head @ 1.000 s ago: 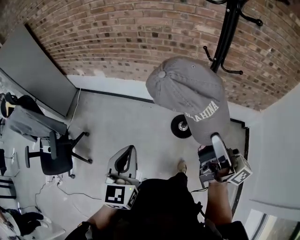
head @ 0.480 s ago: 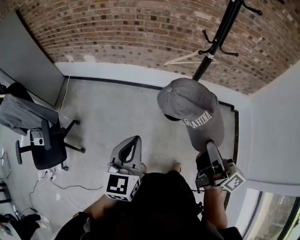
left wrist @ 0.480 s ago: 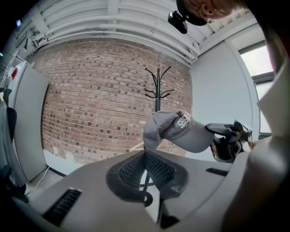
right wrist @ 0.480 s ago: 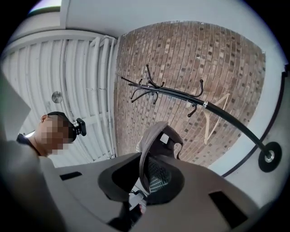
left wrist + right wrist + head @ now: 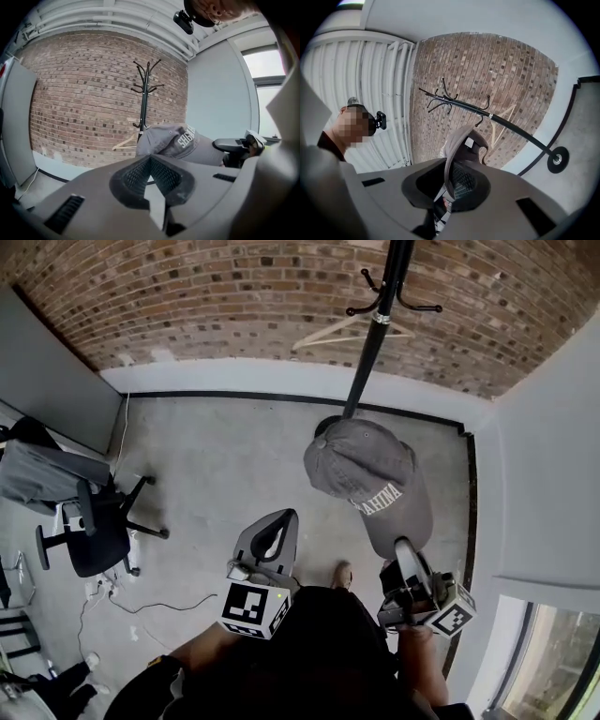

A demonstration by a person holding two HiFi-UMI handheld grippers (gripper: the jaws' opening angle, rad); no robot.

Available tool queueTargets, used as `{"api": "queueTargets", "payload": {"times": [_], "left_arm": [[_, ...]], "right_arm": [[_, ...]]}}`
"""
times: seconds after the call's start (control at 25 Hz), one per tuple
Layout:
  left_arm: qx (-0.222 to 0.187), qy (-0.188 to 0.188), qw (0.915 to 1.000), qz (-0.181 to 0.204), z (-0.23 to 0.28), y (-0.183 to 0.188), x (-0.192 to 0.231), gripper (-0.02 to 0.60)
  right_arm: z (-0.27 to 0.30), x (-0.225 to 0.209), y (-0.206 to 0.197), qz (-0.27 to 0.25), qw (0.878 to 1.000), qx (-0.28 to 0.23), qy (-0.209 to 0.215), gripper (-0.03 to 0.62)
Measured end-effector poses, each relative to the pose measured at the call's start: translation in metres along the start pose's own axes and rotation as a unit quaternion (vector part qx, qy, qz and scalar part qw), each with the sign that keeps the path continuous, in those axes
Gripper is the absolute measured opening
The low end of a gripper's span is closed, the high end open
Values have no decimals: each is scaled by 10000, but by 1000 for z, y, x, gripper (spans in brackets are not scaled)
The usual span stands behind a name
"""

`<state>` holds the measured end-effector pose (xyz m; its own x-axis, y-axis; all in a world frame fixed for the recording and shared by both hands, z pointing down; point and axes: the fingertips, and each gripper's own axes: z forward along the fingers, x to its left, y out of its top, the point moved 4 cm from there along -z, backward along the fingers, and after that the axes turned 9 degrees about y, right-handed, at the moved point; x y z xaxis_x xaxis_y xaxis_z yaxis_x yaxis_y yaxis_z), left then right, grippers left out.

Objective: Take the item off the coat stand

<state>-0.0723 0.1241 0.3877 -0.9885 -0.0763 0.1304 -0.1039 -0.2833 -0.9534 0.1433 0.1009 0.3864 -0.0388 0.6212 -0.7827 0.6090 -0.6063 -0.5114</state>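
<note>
The grey cap (image 5: 361, 479) hung in the air above the floor (image 5: 216, 465), off the hooks of the coat stand (image 5: 375, 334). My right tool (image 5: 404, 549) gripped it, jaws pinched on its brim. My left tool (image 5: 281, 518), beside it, was closed on nothing. The stand stood before the brick wall (image 5: 187, 287), with a hanger (image 5: 328, 331) on its pole.

Cloth cap (image 5: 364, 470), rough brick wall (image 5: 187, 287)

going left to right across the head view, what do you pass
office chair → left gripper → grey cap → window
</note>
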Motion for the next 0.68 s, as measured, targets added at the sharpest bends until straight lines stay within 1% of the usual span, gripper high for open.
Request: {"api": "queueTargets", "payload": {"times": [0.16, 0.28, 0.44, 0.68], "left_arm": [[208, -53, 9997, 113, 8, -21, -45, 25], [296, -83, 9992, 240, 12, -31, -67, 25], [322, -70, 9989, 331, 17, -36, -79, 25], [226, 8, 9988, 445, 24, -29, -81, 25]], "right_arm": [[-43, -16, 11, 11, 9999, 67, -155, 29], [-65, -27, 18, -16, 9996, 90, -266, 29], [-77, -38, 25, -144, 9991, 128, -383, 29], [-70, -44, 30, -283, 9990, 179, -296, 29]]}}
